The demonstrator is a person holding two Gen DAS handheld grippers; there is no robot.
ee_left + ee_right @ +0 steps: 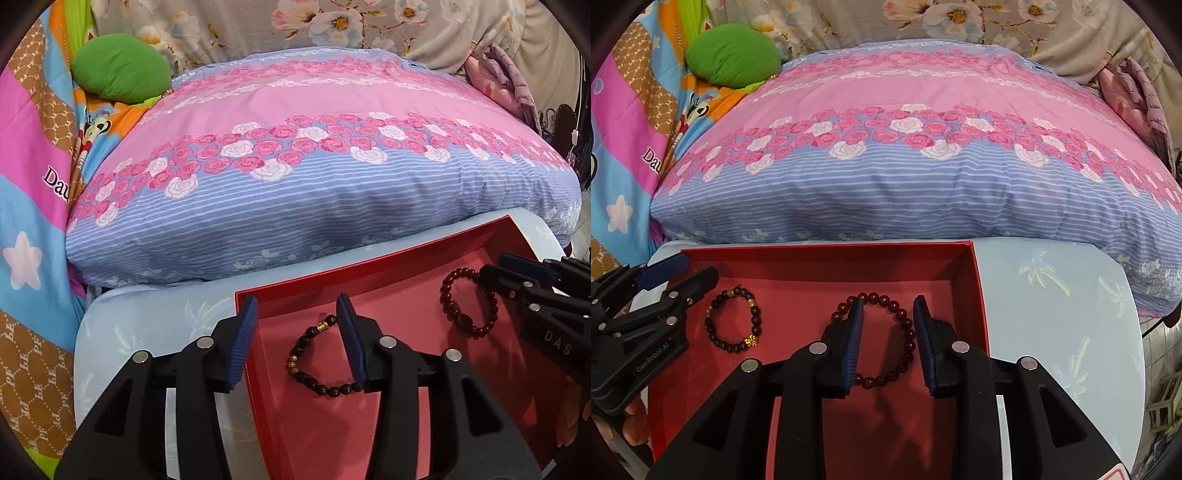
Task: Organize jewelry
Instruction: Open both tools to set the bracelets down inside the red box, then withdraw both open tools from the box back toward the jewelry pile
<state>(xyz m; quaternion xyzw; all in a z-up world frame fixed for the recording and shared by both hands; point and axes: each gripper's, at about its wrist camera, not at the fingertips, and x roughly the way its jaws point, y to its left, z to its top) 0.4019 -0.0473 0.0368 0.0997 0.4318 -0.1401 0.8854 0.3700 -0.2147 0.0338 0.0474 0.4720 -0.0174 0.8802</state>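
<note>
- Red box [979, 291] holds both bracelets: black bracelet [735, 320] left, dark-red bracelet [905, 332] right.
- Left gripper [299, 343] gapes wide, straddling the box wall.
- Right gripper [888, 341] spread open over dark-red beads.

Behind: a plump pillow [314, 177] in pink and blue stripes with printed roses, resting against grey floral fabric [332, 26]. To the left, a bright patchwork quilt [33, 184] with a white star, plus a green cushion [122, 66]. Underneath, a pale blue palm-printed surface [1063, 295].
</note>
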